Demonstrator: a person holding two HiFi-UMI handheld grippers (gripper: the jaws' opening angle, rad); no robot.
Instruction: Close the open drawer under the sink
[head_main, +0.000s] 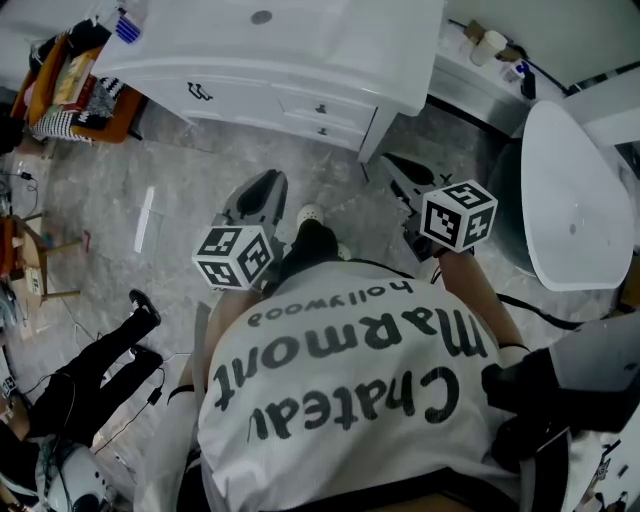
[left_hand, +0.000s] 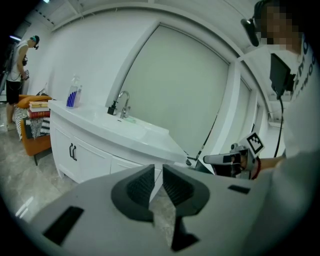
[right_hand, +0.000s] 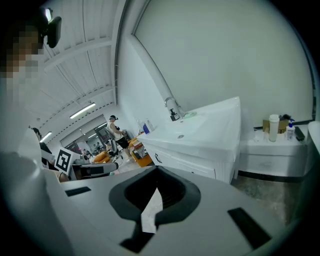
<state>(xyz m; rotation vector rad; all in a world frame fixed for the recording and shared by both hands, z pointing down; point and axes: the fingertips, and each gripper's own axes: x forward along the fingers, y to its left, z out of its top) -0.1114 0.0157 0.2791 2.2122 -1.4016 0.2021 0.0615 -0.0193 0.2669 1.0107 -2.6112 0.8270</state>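
A white vanity (head_main: 300, 60) with a sink and tap (left_hand: 122, 104) stands ahead of me. Two drawer fronts with dark knobs (head_main: 322, 110) sit on its right half, beside cabinet doors (left_hand: 75, 152). I cannot tell how far out either drawer stands. My left gripper (head_main: 268, 180) hangs over the floor short of the vanity; its jaws (left_hand: 158, 167) stand a narrow gap apart with nothing between them. My right gripper (head_main: 392, 165) is level with the vanity's right corner, also off it. Its fingertips (right_hand: 157, 170) meet and hold nothing.
A white bathtub (head_main: 575, 200) lies to the right, with a low shelf of bottles (head_main: 490, 55) behind it. An orange seat stacked with books (head_main: 70, 90) stands left of the vanity. A person's dark legs (head_main: 110, 350) are at lower left. A blue soap bottle (left_hand: 73, 95) stands on the counter.
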